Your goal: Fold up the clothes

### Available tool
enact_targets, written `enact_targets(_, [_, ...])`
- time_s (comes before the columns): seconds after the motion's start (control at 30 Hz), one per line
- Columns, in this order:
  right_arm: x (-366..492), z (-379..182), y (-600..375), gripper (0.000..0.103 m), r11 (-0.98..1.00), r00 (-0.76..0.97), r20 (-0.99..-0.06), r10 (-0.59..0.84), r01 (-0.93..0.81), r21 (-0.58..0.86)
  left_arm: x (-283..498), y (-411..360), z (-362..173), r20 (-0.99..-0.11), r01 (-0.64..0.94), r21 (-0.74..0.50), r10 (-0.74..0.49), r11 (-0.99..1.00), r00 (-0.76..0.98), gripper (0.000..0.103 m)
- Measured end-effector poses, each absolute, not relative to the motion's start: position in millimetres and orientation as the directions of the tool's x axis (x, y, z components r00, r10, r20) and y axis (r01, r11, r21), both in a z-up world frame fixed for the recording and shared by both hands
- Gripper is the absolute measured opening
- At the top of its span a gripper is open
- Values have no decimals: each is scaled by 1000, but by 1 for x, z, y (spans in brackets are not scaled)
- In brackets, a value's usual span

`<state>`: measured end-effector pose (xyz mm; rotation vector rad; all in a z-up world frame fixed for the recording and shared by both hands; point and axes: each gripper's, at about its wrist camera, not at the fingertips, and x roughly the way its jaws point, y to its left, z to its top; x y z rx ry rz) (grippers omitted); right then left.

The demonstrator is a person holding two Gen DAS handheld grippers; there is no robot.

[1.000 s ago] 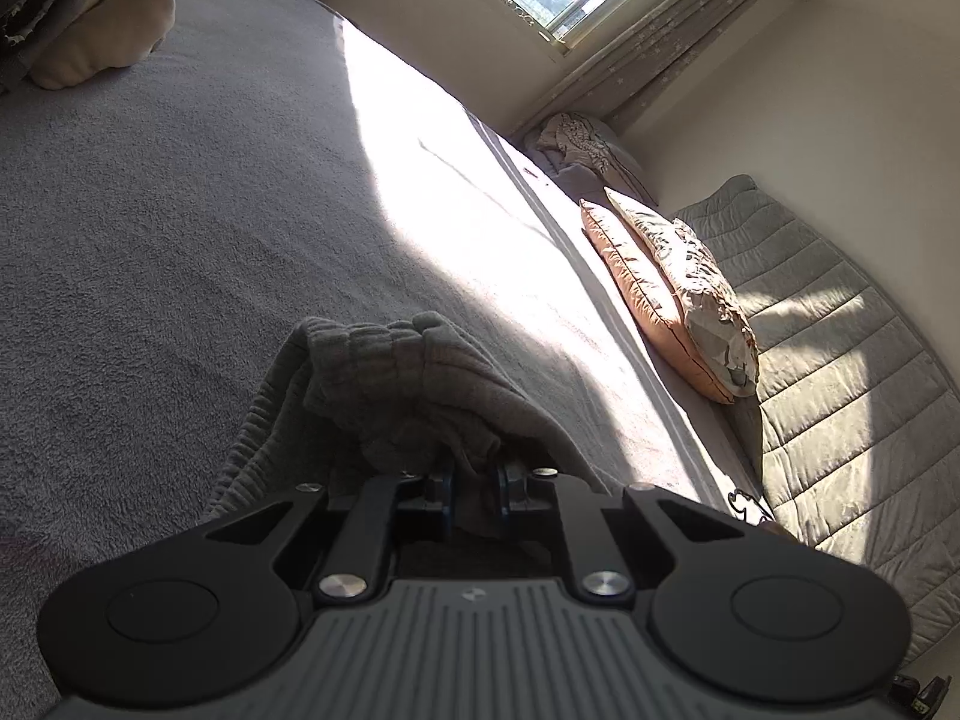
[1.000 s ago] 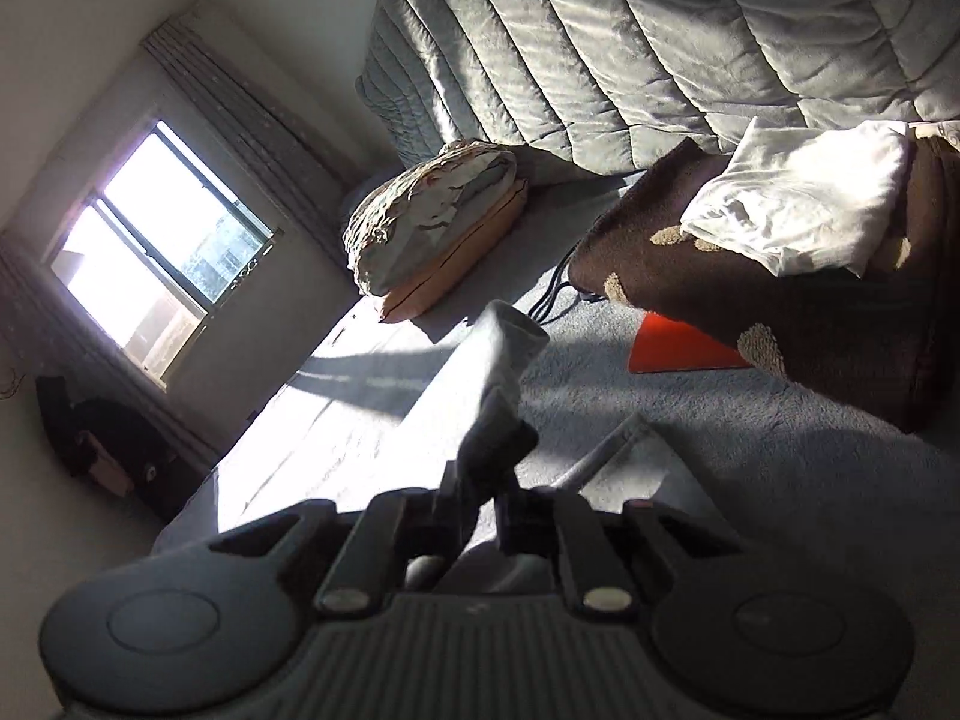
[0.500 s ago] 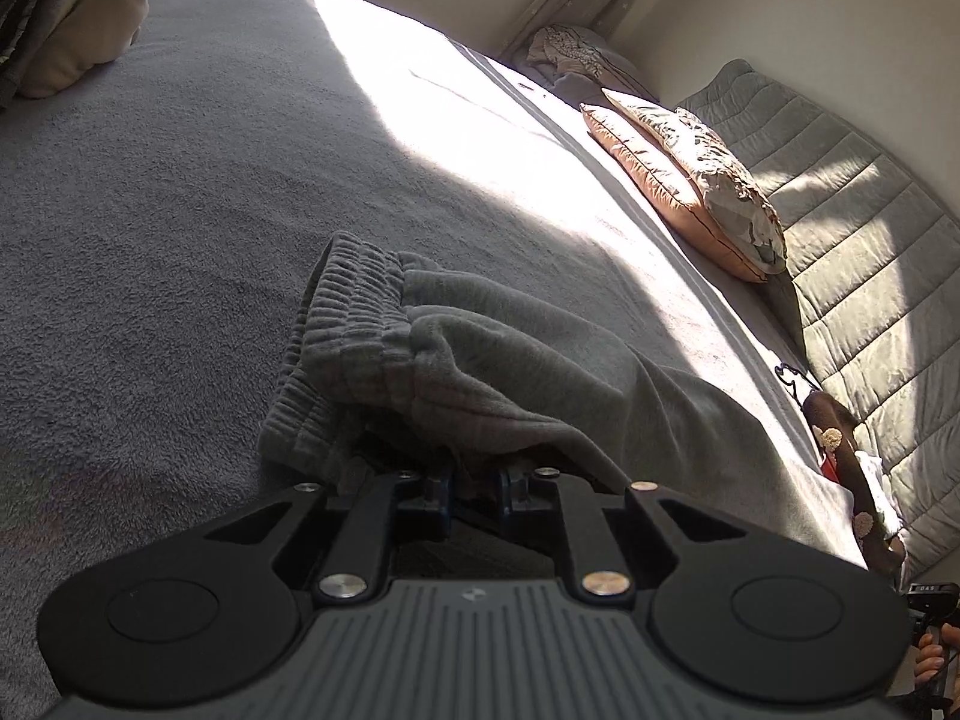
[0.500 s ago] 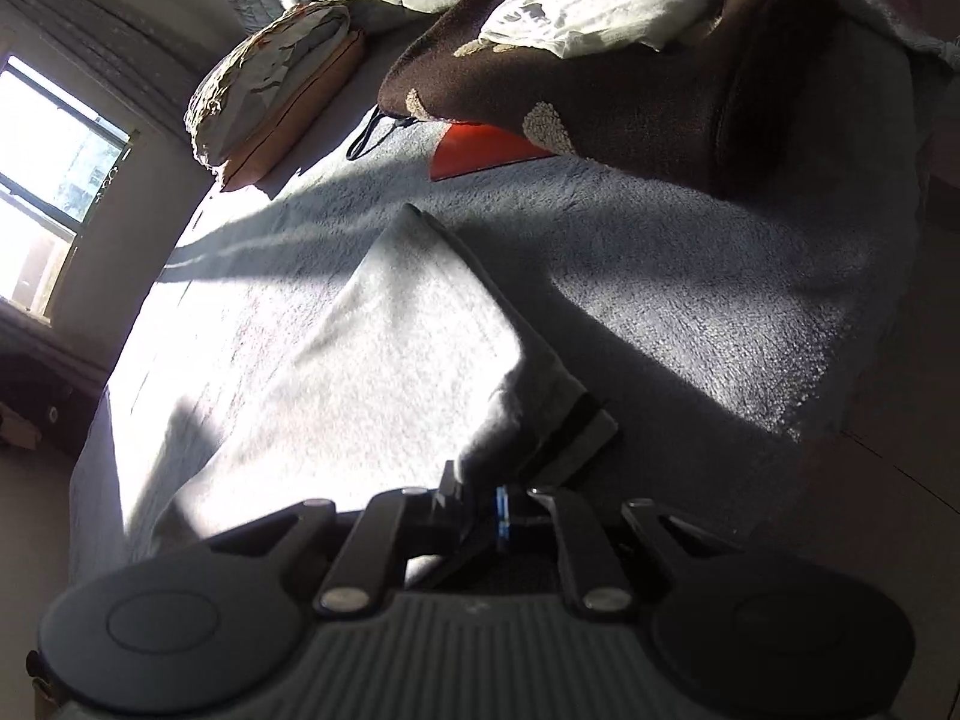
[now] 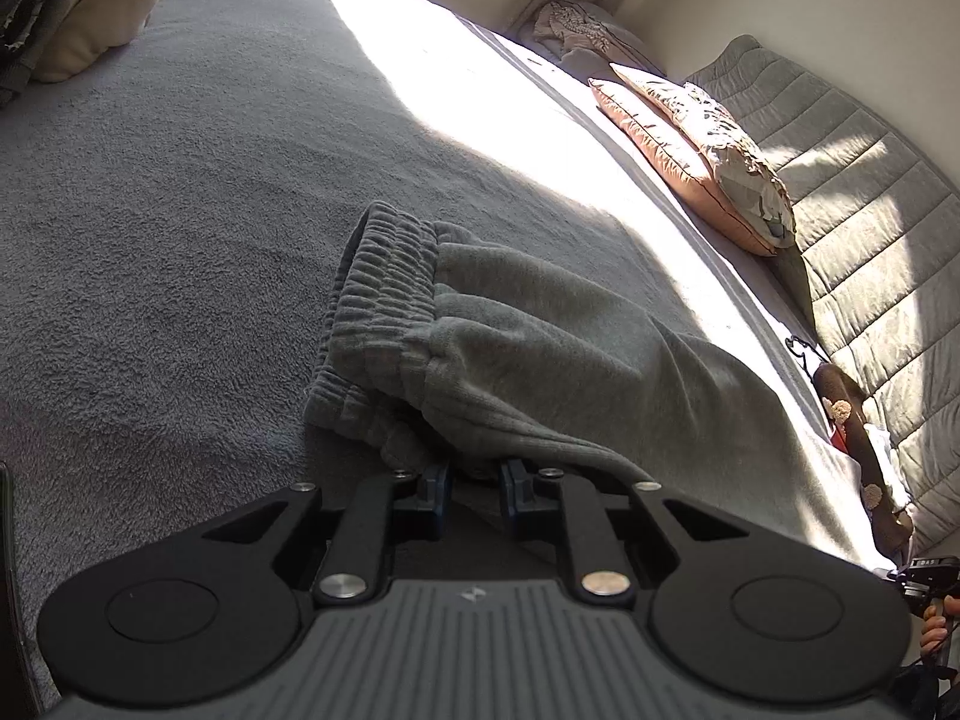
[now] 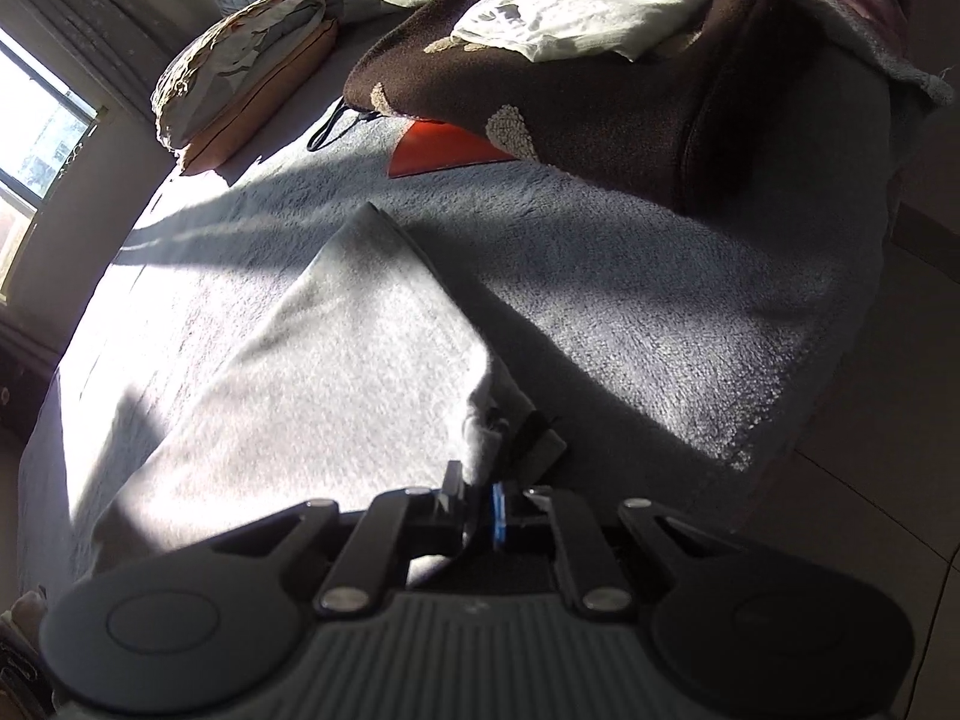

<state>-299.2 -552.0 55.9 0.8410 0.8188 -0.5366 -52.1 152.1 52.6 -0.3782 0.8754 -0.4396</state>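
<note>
Grey sweatpants [image 5: 540, 354] lie spread on the grey fleece bed cover [image 5: 180, 210], their elastic waistband [image 5: 378, 300] toward the left. My left gripper [image 5: 474, 474] is shut on the near edge of the waist end. In the right wrist view the pants' leg end [image 6: 336, 372] lies flat in sunlight. My right gripper [image 6: 477, 492] is shut on the leg hem at its near corner, low by the bed's edge.
Two pillows [image 5: 696, 144] lie by the quilted headboard [image 5: 864, 192]. A brown patterned blanket [image 6: 600, 102] with a white garment [image 6: 600, 0] on it and an orange item [image 6: 438, 150] lie beyond the pants. Folded cream fabric [image 5: 90, 24] sits far left. The floor [image 6: 870, 420] is to the right.
Both grippers have come down from holding the pants lifted and bunched. The pants now lie stretched out flat on the bed, both ends still gripped.
</note>
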Motion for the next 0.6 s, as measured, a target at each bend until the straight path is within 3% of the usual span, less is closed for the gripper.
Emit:
enact_targets(0.1, [-289,63,-537,17,625,528,-832,-172,711,322,-50,159,54,-611,184,-551,-544,814,575,18])
enact_targets(0.17, [-291,77,-515,56,625,561,-798,-219,709,327,-48,159,55,-594,171,-577,-555,798,583,27])
enact_targets(0.2, [-293,84,-503,59,625,588,-774,-235,702,343,-48,158,55,-596,167,-573,-548,802,587,30])
enact_targets(0.33, [-282,89,-428,59,709,753,-657,-32,481,516,-47,154,58,-583,159,-576,-539,802,608,35])
enact_targets(0.43, [-251,66,-368,59,718,758,-631,163,348,603,-47,152,59,-579,144,-577,-527,804,622,37])
enact_targets(0.5, [-228,46,-333,55,700,728,-630,269,302,647,-50,149,57,-579,149,-555,-508,819,638,30])
enact_targets(0.53, [-221,38,-321,53,690,728,-623,286,294,661,-51,147,57,-580,155,-548,-507,822,638,15])
enact_targets(0.6, [-209,23,-305,52,653,732,-612,299,311,691,-53,145,60,-570,158,-551,-508,820,646,14])
